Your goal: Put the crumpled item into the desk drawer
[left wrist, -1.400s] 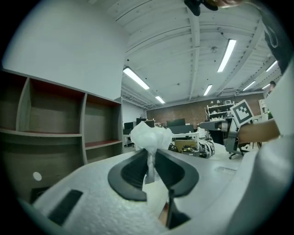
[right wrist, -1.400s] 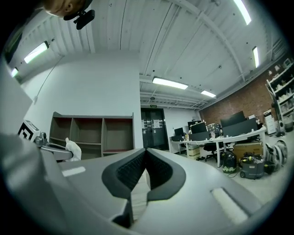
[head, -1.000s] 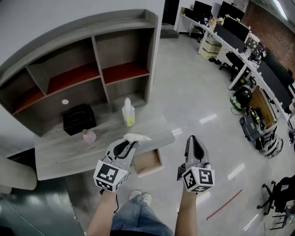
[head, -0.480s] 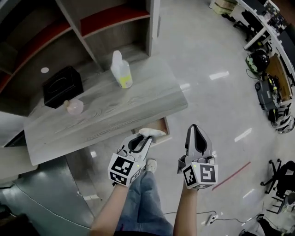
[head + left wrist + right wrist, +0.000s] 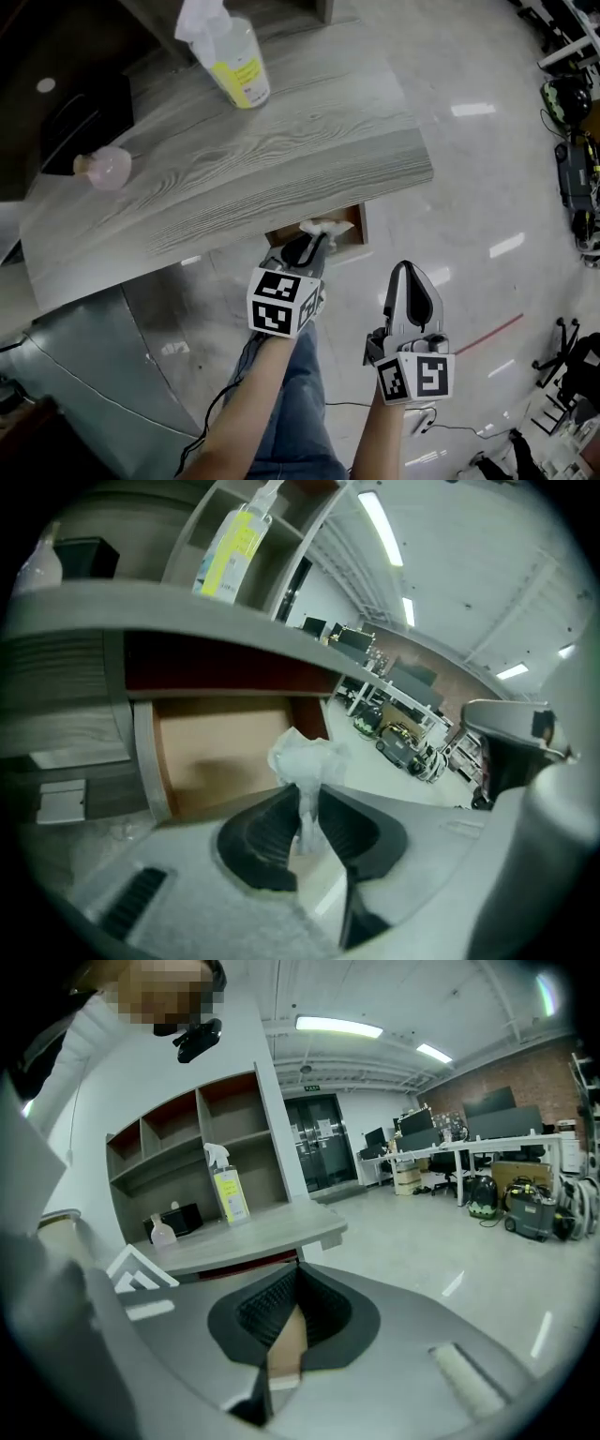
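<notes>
The left claw (image 5: 305,801) is opening its jaws, one crumpled tissue (image 5: 304,757) still pinched between them, with the one open drawer (image 5: 211,752) directly ahead. The right claw (image 5: 295,1277), beside it, is closed and empty.

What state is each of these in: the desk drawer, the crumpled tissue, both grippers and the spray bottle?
Desk drawer: pulled open, nothing seen inside.
Left gripper: jaws opening, tissue pinched between them.
Crumpled tissue: held in those jaws, over the drawer.
Right gripper: shut, empty.
Spray bottle: upright on the desk.
</notes>
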Motion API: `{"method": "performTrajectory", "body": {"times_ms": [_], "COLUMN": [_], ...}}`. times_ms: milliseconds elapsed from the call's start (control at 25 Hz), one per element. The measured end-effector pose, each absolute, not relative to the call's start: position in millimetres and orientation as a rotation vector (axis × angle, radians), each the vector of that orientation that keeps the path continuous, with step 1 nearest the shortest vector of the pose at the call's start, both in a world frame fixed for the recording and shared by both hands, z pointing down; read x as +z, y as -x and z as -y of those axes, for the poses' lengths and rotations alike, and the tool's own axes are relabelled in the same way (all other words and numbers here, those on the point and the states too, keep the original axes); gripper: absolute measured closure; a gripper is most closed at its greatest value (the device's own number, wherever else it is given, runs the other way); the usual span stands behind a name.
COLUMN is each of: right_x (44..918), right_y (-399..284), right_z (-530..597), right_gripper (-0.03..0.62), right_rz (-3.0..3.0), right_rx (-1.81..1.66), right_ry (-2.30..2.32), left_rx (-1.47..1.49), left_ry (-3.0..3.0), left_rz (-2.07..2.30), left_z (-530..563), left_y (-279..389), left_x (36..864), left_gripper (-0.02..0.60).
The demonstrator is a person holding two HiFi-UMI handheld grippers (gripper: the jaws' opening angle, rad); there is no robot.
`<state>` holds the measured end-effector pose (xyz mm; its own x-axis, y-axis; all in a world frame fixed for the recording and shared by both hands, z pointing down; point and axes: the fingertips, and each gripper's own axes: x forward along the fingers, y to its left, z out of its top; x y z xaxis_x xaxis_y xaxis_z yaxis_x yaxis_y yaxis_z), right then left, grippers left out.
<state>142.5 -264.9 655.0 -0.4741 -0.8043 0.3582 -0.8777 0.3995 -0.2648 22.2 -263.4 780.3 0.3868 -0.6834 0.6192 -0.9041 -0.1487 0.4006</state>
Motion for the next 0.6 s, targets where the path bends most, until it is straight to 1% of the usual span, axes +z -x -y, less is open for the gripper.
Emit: {"method": "performTrajectory", "body": {"times_ms": [120,240,320,480,600], "right_x": [658.8,653.4,648.7,634.8,615.5], "right_y": [-144.2,-146.4,-147.3,-146.5,-143.9], "right_z": [263.7,266.1,268.4,274.6,284.5], "right_gripper": [0.58,0.58,0.58,0.58,0.58], "right_rz": [2.488,2.508,2.521,2.545,2.574], "right_rx": [0.646,0.643,0.641,0.626,0.601], "right_ry": [-1.498,-1.5,-1.503,-1.505,-1.513], "left_rx": [0.382,0.397,0.407,0.378,0.302], "left_ry": [-1.853,-1.834,-1.826,-1.855,-1.932], "left_rz": [1.345,1.331,1.333,1.331,1.342], "left_z": [265.6,267.1,266.2,259.8,260.2], "left_y": [-26.4,-30.9,-31.6,-33.3,-33.3], "left_x": [798.1,805.2,804.9,784.9,744.0], "left_gripper": [0.505,0.436,0.413,0.413,0.446]}}
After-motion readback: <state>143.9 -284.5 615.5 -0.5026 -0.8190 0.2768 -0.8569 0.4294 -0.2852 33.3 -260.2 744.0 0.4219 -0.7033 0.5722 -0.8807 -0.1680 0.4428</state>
